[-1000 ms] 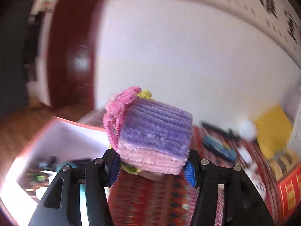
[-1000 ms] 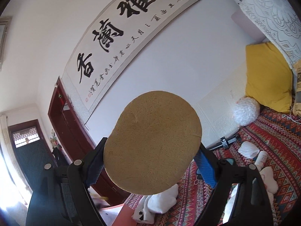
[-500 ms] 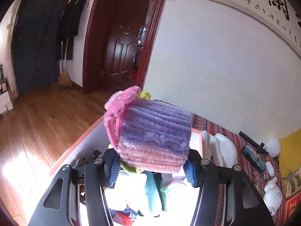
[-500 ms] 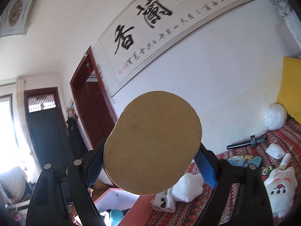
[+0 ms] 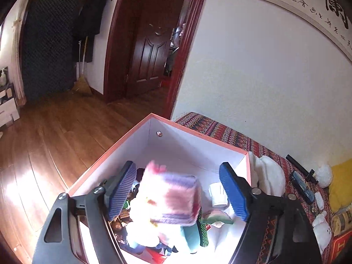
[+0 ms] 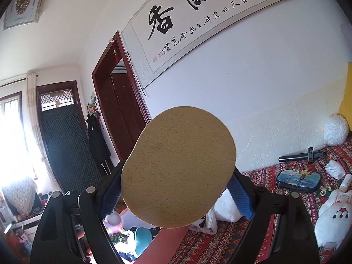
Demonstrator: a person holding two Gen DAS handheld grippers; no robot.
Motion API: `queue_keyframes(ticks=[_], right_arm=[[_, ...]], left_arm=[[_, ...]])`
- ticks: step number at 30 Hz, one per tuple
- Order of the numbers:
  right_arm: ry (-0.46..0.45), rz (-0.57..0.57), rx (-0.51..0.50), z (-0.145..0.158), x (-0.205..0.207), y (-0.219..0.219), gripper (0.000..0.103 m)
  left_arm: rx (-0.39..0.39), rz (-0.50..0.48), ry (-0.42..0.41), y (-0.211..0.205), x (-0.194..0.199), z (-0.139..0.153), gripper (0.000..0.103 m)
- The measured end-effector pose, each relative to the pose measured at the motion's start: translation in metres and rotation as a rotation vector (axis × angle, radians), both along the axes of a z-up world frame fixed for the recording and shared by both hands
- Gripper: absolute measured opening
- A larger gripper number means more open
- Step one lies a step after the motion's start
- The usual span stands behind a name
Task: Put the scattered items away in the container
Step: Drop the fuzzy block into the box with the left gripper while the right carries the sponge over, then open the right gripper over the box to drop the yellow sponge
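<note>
Item: plush (image 5: 169, 198), blurred, loose between your left gripper's (image 5: 179, 190) opening fingers, dropping into the box (image 5: 198, 135) below them. Item: sponge (image 6: 178, 167), clamped edgewise between your right gripper's (image 6: 176, 189) fingers, awaiting its turn.

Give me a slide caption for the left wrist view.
Left tongs opening, releasing fuzzy pink-purple basket into the box.

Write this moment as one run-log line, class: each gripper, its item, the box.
left gripper: opening, fuzzy purple-pink basket dropping free | box: partly filled | right gripper: shut on tan sponge
</note>
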State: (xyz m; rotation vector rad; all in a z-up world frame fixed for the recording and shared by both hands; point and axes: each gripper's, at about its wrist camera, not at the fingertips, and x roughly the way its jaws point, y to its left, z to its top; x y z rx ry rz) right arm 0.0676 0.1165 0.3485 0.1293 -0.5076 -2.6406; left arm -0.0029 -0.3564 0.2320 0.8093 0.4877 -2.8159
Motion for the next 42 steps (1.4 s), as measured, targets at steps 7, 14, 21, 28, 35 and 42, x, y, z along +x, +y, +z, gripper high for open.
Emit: queue_keyframes(ticks=[7, 14, 21, 28, 35, 42], right_arm=[[-0.003, 0.014, 0.008, 0.001, -0.004, -0.003, 0.086], [-0.075, 0.140, 0.059, -0.016, -0.027, -0.044, 0.086], [-0.314, 0.481, 0.178, -0.074, -0.105, -0.181, 0.086], [-0.409, 0.611, 0.522, -0.119, -0.131, -0.296, 0.095], [-0.324, 0.512, 0.371, -0.099, -0.112, -0.204, 0.100], [-0.391, 0.274, 0.107, -0.123, -0.103, -0.056, 0.102]], left_arm=[[0.041, 0.065, 0.031, -0.016, 0.012, 0.003, 0.083], [0.096, 0.131, 0.044, -0.037, 0.020, 0.003, 0.083], [0.120, 0.163, 0.052, -0.054, 0.024, 0.002, 0.083], [0.144, 0.176, 0.052, -0.064, 0.024, -0.002, 0.083], [0.158, 0.175, 0.054, -0.064, 0.026, -0.003, 0.083], [0.140, 0.153, 0.044, -0.047, 0.021, -0.003, 0.083]])
